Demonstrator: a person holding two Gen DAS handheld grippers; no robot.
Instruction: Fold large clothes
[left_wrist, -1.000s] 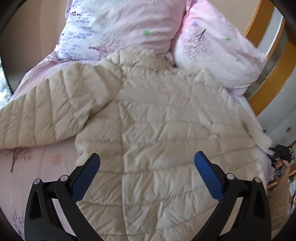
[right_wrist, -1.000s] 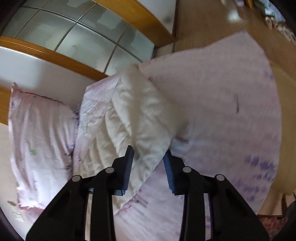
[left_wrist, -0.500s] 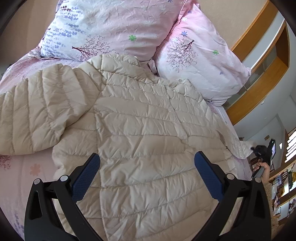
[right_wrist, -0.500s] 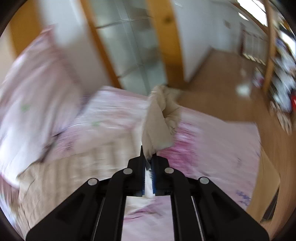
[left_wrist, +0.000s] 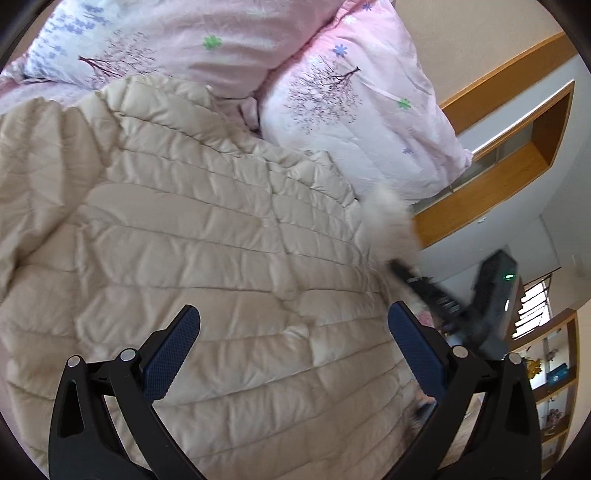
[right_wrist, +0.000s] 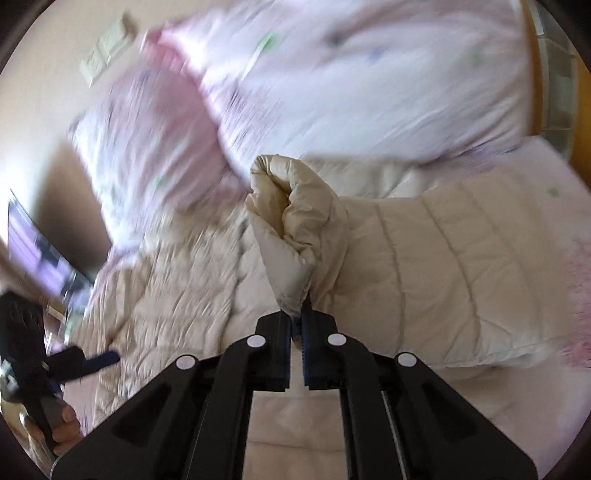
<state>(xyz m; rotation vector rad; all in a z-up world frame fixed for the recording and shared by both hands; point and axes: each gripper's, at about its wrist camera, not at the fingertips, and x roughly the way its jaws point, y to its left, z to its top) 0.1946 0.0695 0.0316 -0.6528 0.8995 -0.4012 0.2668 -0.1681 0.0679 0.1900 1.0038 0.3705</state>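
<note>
Jacket (left_wrist: 207, 236) spreads beneath wide left fingers (left_wrist: 173, 354); right fingers (right_wrist: 284, 332) pinch its sleeve cuff (right_wrist: 291, 221).

Jacket (left_wrist: 207, 266) on bed, before pillows (left_wrist: 354, 118)

pillows (right_wrist: 332, 92) and left gripper (right_wrist: 99, 360) smeared by motion blur.
</note>
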